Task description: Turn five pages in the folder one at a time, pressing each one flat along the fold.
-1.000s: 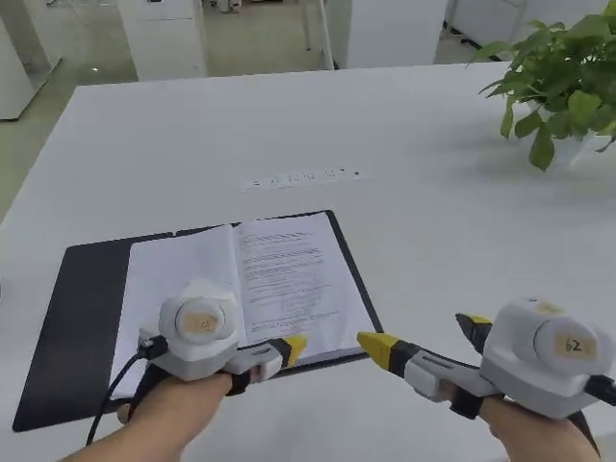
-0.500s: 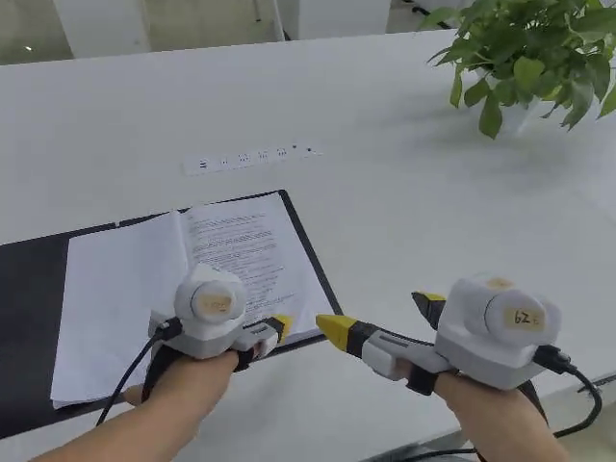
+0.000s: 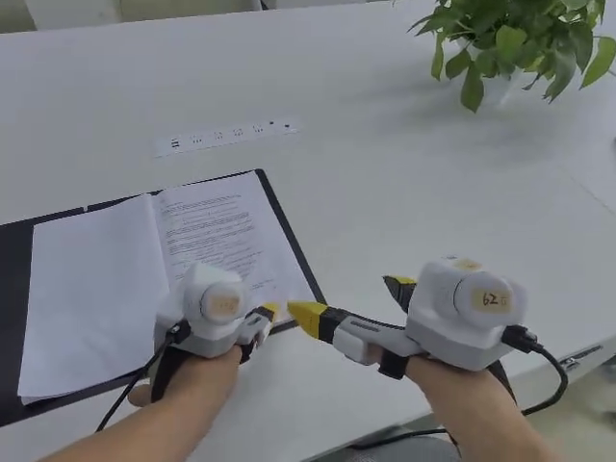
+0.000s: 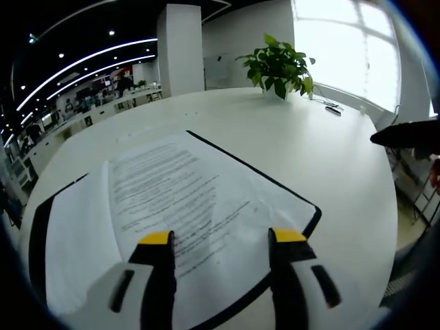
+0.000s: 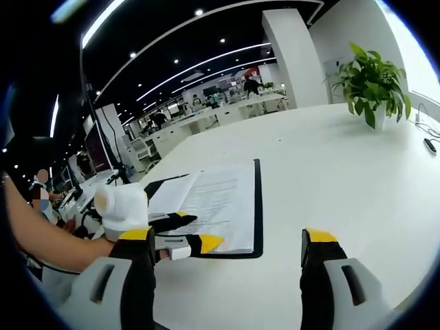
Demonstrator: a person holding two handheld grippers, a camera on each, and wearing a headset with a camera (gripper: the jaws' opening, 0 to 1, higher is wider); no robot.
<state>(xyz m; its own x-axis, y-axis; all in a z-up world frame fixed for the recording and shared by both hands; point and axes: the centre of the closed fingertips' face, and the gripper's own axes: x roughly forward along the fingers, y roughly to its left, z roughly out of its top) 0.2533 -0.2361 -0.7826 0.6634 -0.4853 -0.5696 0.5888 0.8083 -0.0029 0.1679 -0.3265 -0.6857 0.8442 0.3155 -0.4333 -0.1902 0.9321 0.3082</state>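
Standing beyond the folder (image 3: 197,241): socket strip (image 3: 223,137); plant (image 3: 510,43).

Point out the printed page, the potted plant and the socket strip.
printed page (image 3: 226,241): head view, middle of the block of text.
potted plant (image 3: 510,43): head view, leaves near the centre.
socket strip (image 3: 223,136): head view, middle of the row of outlets.

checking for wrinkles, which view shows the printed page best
Left gripper view: the printed page lies close, text lines clear. Head view shows it smaller, near edge behind the left tool. Right gripper view sees it foreshortened, at a low angle.
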